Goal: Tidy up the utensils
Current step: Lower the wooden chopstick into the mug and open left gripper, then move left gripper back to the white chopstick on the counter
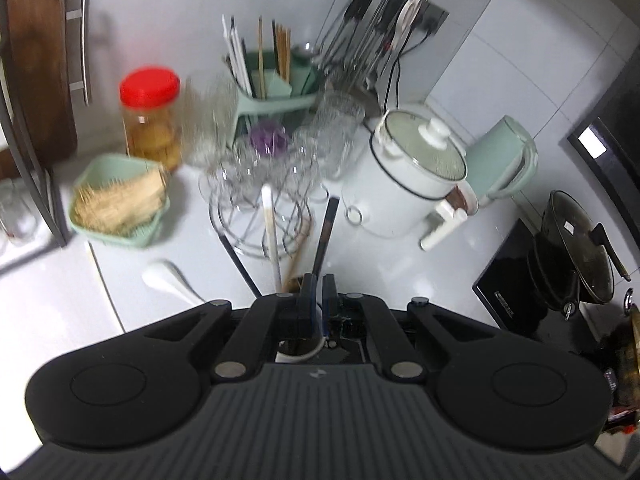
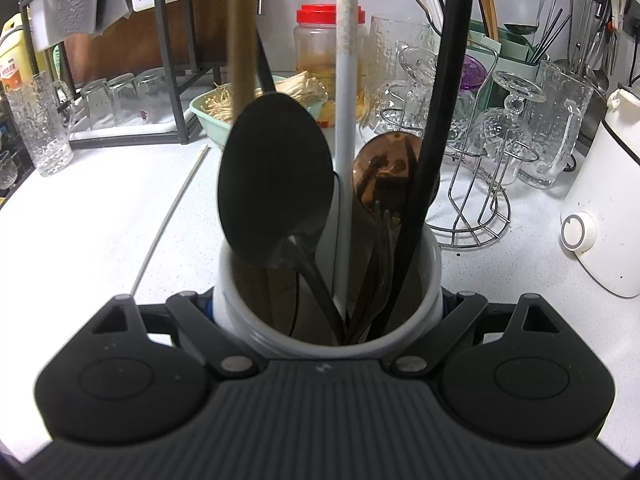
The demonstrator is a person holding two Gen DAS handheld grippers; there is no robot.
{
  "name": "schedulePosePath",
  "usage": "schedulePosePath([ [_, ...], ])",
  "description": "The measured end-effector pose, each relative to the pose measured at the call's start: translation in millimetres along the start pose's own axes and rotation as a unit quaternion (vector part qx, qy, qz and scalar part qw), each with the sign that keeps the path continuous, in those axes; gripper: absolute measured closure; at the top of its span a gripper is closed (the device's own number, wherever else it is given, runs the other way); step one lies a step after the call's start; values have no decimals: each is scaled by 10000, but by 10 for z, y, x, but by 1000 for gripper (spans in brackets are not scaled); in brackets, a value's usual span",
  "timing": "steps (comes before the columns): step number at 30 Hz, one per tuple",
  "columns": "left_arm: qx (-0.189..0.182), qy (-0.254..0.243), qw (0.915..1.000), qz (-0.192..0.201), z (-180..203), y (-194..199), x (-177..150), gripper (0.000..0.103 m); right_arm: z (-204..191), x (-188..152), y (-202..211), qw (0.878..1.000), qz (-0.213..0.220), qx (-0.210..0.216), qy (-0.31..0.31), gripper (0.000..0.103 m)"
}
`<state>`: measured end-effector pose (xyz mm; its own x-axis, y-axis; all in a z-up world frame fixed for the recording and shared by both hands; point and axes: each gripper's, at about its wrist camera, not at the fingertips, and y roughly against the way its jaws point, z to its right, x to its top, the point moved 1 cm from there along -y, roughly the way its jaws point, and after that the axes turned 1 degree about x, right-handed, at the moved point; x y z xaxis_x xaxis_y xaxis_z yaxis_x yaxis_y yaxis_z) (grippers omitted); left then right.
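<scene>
The right gripper has its fingers spread wide around the white cylindrical utensil holder, one at each side of its wall. In my judgement this grip steadies the pot on the white speckled worktop while utensils go in. Whether the pads actually press the wall cannot be told, since the pot hides them. Standing in the holder are a black oval-bowled spoon, a shiny copper-coloured spoon, a pale grey straight handle, a thin black handle and a brown wooden handle; the upper ends of the last three are cut off by the frame, and the heads they carry lie hidden down inside the pot. The left gripper hovers just above the same holder with its fingers pressed together. Nothing shows between them, though its own body covers most of the pot. A white ceramic soup spoon lies loose on the worktop just beside, probably still waiting to be sorted. The left view is blurred, so the contents of the pale green plastic basket look like thin wooden sticks but stay uncertain.
</scene>
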<state>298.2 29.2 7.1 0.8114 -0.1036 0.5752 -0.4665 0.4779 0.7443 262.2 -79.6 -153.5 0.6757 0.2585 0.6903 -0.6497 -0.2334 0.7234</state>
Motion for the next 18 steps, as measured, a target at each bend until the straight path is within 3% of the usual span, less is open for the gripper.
schedulePosePath([
  [9,114,-141,9998,35,-25,-68,-44,97,7,7,3,10000,-22,3,-5,11],
  [11,200,-153,9996,138,-43,-16,-48,81,7,5,1,10000,-19,-1,-25,11],
  [12,277,-149,9993,216,-52,30,-46,63,7,5,0,10000,-17,-3,-30,11],
  [13,379,-149,9986,326,-64,75,-57,55,5,4,0,10000,-18,-9,-32,11],
  [18,740,-17,9935,862,-186,347,-121,55,-1,3,-1,10000,-18,-36,-63,11],
])
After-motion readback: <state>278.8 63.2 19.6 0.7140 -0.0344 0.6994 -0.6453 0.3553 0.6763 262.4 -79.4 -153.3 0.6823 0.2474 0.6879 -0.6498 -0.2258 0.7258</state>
